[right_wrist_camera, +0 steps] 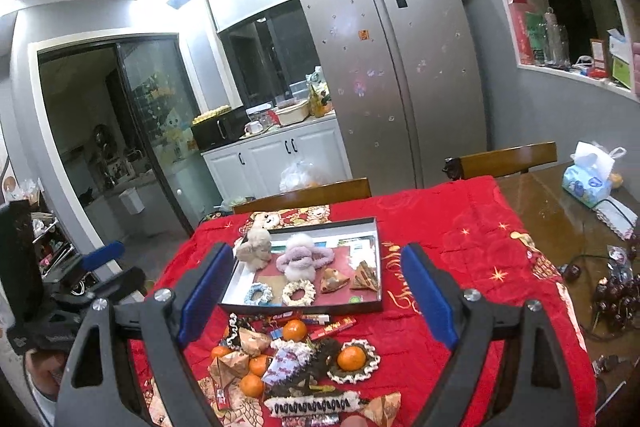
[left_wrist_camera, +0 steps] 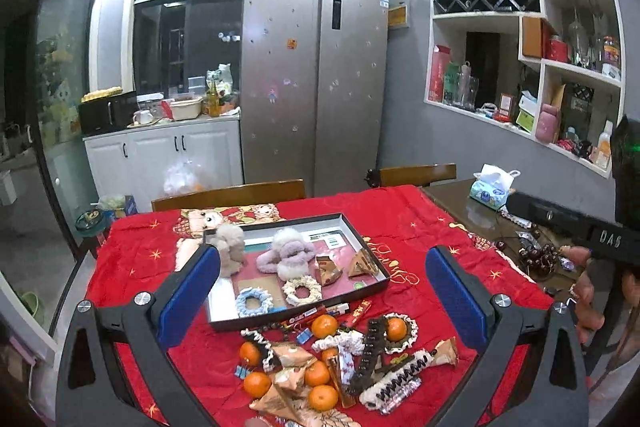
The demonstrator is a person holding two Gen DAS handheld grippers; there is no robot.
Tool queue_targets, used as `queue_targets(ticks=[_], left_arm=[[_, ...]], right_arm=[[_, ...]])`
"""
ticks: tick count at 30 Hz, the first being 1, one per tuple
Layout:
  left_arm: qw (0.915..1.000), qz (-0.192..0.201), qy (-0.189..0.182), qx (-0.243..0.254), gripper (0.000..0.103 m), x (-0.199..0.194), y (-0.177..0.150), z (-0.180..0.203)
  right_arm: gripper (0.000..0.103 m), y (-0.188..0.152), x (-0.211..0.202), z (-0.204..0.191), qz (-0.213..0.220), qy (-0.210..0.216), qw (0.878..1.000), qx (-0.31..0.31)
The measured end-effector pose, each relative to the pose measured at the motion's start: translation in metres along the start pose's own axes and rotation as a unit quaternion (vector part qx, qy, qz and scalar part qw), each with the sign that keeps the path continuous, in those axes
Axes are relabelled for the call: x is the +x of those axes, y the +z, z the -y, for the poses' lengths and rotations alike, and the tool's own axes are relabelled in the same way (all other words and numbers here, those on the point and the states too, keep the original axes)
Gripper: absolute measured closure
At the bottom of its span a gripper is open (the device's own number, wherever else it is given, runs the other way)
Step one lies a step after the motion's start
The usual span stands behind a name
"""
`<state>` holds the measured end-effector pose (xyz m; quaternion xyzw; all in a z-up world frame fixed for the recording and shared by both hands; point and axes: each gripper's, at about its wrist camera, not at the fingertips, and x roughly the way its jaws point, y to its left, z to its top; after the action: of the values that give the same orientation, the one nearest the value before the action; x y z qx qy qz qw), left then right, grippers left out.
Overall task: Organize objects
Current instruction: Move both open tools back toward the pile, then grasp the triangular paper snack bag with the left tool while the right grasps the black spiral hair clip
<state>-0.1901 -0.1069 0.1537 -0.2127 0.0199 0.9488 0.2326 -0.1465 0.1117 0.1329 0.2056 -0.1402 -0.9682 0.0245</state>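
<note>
A shallow black tray (left_wrist_camera: 376, 259) (right_wrist_camera: 378, 267) sits on the red tablecloth (left_wrist_camera: 132, 259) (right_wrist_camera: 480, 247). It holds a beige plush clip (left_wrist_camera: 230, 247), a lilac plush clip (left_wrist_camera: 286, 251), a blue scrunchie (left_wrist_camera: 254, 301), a cream scrunchie (left_wrist_camera: 302, 289) and two folded paper packets (left_wrist_camera: 330, 269). In front of it lies a heap of tangerines (left_wrist_camera: 324, 325) (right_wrist_camera: 294, 329), hair clips, scrunchies, packets and sticks. My left gripper (left_wrist_camera: 322, 283) is open and empty above the heap. My right gripper (right_wrist_camera: 316, 291) is open and empty, also above it.
Two wooden chairs (left_wrist_camera: 228, 193) (right_wrist_camera: 508, 157) stand behind the table. A tissue pack (left_wrist_camera: 490, 189) (right_wrist_camera: 588, 183), cables and dark fruit (right_wrist_camera: 616, 291) lie on the bare wood at right. A fridge, counter and wall shelves are behind.
</note>
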Motion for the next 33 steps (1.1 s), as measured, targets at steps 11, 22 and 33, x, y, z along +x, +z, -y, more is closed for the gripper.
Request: queue_targets(ticks=[11, 22, 33], left_arm=[[0.9993, -0.027, 0.002, -0.025, 0.0, -0.016, -0.045, -0.023], [0.9966, -0.072, 0.023, -0.033, 0.0, -0.001, -0.093, -0.032], [0.9899, -0.131, 0.024, -0.047, 0.0, 0.042, -0.133, -0.042]], right_arm=[[0.016, -0.054, -0.008, -0.035, -0.011, -0.014, 1.0, -0.011], [0.023, -0.089, 0.023, -0.046, -0.066, 0.025, 0.997, -0.002], [0.036, -0.117, 0.077, -0.025, -0.141, 0.032, 0.989, 0.034]])
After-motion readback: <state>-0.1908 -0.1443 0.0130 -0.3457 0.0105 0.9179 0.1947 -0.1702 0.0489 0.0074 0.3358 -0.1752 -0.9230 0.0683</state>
